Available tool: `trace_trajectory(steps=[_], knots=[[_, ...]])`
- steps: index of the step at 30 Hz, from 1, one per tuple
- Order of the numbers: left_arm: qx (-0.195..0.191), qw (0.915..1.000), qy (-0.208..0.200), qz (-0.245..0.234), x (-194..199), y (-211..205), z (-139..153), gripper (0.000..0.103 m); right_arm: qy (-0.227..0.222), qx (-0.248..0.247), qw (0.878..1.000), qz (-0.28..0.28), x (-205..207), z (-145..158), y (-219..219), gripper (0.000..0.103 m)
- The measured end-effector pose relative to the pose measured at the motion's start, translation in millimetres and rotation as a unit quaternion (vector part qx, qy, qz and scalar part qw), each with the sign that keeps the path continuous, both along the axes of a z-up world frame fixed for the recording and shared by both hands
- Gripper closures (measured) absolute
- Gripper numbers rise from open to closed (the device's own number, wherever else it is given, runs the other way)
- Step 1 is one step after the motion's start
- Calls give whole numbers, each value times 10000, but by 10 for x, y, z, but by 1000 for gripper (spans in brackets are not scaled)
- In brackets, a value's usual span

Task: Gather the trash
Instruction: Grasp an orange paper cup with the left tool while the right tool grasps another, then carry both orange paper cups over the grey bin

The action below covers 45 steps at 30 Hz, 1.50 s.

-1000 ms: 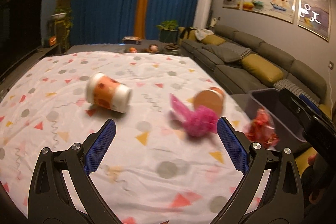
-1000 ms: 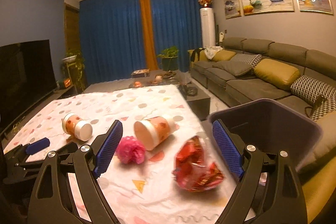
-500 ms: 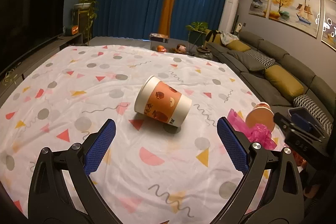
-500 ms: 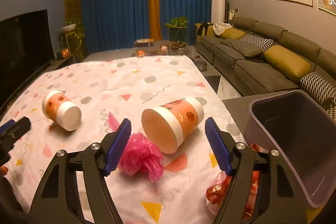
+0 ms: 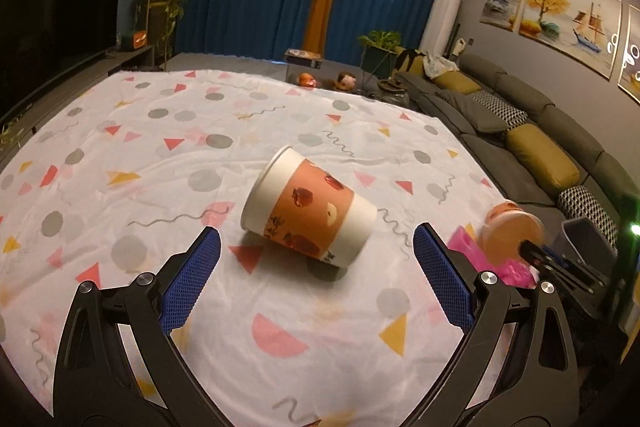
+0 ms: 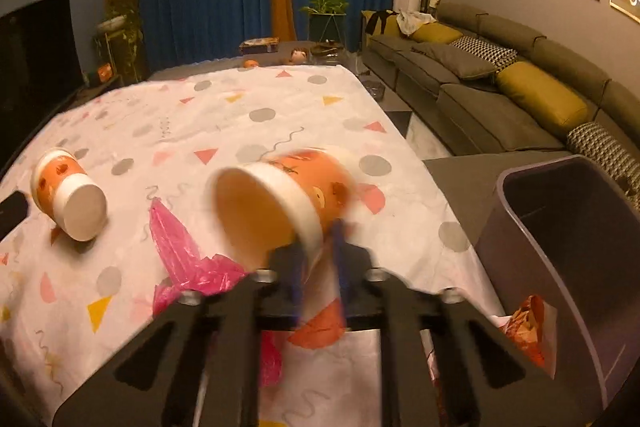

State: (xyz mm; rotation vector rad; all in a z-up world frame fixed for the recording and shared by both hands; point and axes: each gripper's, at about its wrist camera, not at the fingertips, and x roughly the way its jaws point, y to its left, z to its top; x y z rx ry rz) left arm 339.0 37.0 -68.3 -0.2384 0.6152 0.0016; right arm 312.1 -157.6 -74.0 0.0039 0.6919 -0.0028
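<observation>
Our right gripper [image 6: 318, 259] has just clamped onto the rim of the near paper cup [image 6: 276, 203], beside the bin [image 6: 560, 227], ready to lift. Farther from the bin, our left gripper [image 5: 316, 263] gapes wide before the second cup [image 5: 308, 211].

The left gripper [image 5: 316, 251] stands with its blue-padded fingers [image 5: 192, 279] spread wide over the patterned tablecloth [image 5: 120, 163], nothing between the pads. Just beyond the fingertips, about midway between them, a paper cup [image 5: 310, 213] lies on its side (orange band with fruit prints, open mouth toward the left finger). Past the right finger, a second cup [image 5: 510, 231] shows its mouth, with a pink plastic bag [image 5: 480, 251] beside it and the dark tip of the right gripper [image 5: 536, 255] in front of it. Farther right, a grey bin [image 5: 584, 235] peeks in.
</observation>
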Motion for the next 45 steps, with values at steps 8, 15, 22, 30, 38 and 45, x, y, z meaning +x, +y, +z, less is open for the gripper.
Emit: trace_trajectory(steps=[8, 15, 22, 30, 38, 45], knots=[[-163, 9998, -93, -60, 273, 291, -25, 8, -225, 186, 9996, 67, -82, 61, -61, 99], [-415, 9962, 91, -762, 411, 308, -118, 41, -262, 192, 9994, 79, -83, 80, -57, 99], [-202, 9901, 367, -1341, 371, 97, -189, 92, -270, 215, 9994, 81, -89, 81, -60, 99], [-155, 9924, 201, -1207, 240, 28, -128, 101, -361, 290, 9988, 149, -125, 112, -53, 99], [-20, 9922, -291, -1214, -206, -136, 195, 101, -892, 382, 9950, 225, -345, 381, -42, 99], [171, 9879, -477, -1462, -507, -544, 360, 101, -1298, 472, 9903, 144, -737, 725, -231, 99]])
